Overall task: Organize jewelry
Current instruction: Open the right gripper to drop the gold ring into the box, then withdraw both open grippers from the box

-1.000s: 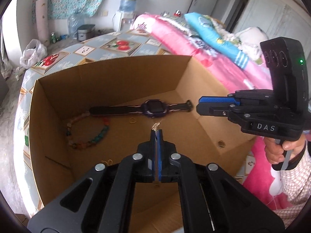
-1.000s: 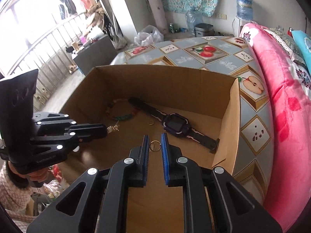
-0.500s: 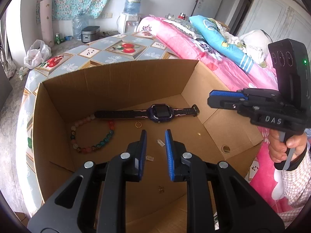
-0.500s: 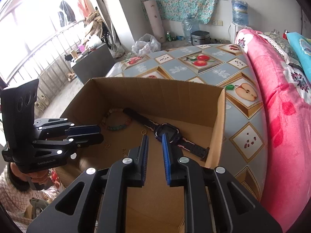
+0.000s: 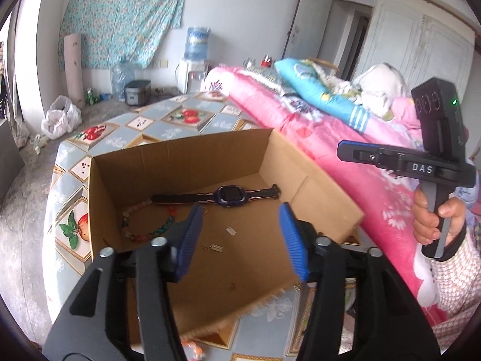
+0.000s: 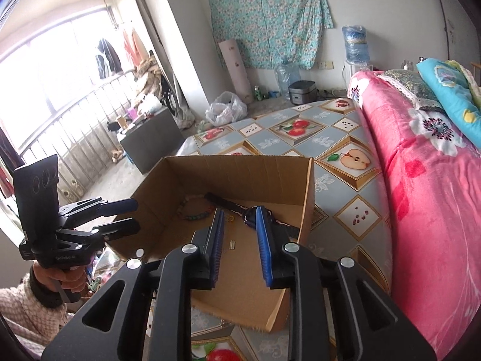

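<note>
— Both of your tools have lifted back from the open brown cardboard box (image 5: 180, 162) since a second ago; the small silver earring your left tool (image 5: 240, 234) pinched now lies on the box floor (image 5: 230, 230).

— And the gold ring?

— A small gold ring (image 6: 231, 219) lies on the floor beside the purple-faced watch with the dark strap (image 5: 230, 194). The bracelet of coloured beads (image 5: 144, 225) rests at the left, near the wall.

— State of your tools?

— Your left tool's jaws are opening, nothing between them. Your right tool (image 6: 239, 240) is opening too, jaws parted and empty. The box sits on the fruit-patterned worktop (image 5: 180, 117), a pink floral blanket (image 6: 421, 195) alongside.
</note>
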The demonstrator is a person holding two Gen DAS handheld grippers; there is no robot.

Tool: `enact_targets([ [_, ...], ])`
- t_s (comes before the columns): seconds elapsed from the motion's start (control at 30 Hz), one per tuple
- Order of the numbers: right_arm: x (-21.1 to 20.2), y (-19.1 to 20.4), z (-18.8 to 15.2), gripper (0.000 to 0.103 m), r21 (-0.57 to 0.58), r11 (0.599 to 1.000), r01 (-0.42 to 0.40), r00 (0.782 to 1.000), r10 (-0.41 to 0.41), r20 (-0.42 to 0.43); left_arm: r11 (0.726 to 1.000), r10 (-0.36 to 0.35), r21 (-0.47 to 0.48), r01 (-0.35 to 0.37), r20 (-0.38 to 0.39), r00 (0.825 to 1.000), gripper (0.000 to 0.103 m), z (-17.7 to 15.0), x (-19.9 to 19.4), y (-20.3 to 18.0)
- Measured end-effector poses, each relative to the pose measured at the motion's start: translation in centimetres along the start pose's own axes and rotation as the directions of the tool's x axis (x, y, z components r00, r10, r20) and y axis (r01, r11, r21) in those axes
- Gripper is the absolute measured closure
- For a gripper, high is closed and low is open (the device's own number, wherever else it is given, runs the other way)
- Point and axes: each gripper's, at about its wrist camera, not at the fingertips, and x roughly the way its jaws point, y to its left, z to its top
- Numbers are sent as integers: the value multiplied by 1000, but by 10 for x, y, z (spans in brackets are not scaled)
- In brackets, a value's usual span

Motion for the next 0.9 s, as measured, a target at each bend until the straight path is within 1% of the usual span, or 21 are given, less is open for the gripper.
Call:
enact_targets([
  [0.03, -7, 0, -5, 77, 4, 1000, -4, 1000, 4, 12, 1000, -10, 7, 10, 16, 1000, 45, -4, -10, -4],
  [0.17, -37, 0, -30, 76, 19, 1000, 3, 997, -4, 74, 999, -46, 21, 45, 49, 998, 37, -21, -34, -12],
  [0.23, -48, -2, -43, 74, 39, 999, 3, 995, -6, 98, 997, -79, 26, 77, 56, 995, 31, -33, -44, -17],
  [0.3, -58, -8, -59, 72, 84, 996, -9, 994, 0, 109, 993, -113, 38, 112, 45, 993, 25, -46, -50, -22],
  [0.33, -60, -11, -68, 72, 108, 994, -14, 994, 3, 106, 991, -130, 41, 129, 34, 991, 21, -53, -52, -24],
  [0.4, -59, -15, -81, 71, 141, 990, -18, 996, 5, 90, 988, -149, 39, 148, 15, 989, 19, -66, -54, -28],
  [0.47, -53, -18, -99, 69, 175, 985, -3, 999, -6, 51, 988, -152, 26, 152, 0, 988, 17, -78, -55, -31],
  [0.5, -48, -19, -106, 65, 185, 983, 0, 999, -6, 31, 989, -149, 10, 149, -21, 989, 16, -86, -54, -31],
  [0.6, -31, -18, -131, 58, 209, 978, 14, 999, -5, -43, 992, -122, -29, 120, -87, 989, 15, -106, -43, -33],
  [0.67, -16, -14, -144, 52, 204, 978, 37, 995, -18, -97, 991, -122, -76, 112, -137, 983, 15, -119, -31, -33],
  [0.7, -7, -11, -148, 49, 189, 980, 70, 991, -46, -126, 990, -120, -94, 106, -163, 979, 15, -124, -25, -35],
  [0.77, 5, -4, -154, 43, 149, 979, 138, 979, -112, -172, 992, -85, -113, 59, -240, 967, 15, -137, -4, -42],
  [0.8, 13, -1, -155, 40, 122, 975, 183, 968, -157, -197, 994, -54, -109, 26, -267, 962, 15, -141, 5, -46],
  [0.83, 16, 1, -157, 38, 106, 972, 209, 961, -183, -209, 995, -22, -101, -8, -287, 958, 15, -145, 11, -48],
  [0.87, 20, 3, -159, 36, 87, 967, 238, 951, -214, -223, 995, 32, -75, -58, -313, 949, 15, -149, 19, -52],
  [0.9, 25, 3, -160, 33, 78, 964, 255, 944, -231, -236, 994, 77, -44, -97, -332, 940, 15, -152, 25, -55],
])
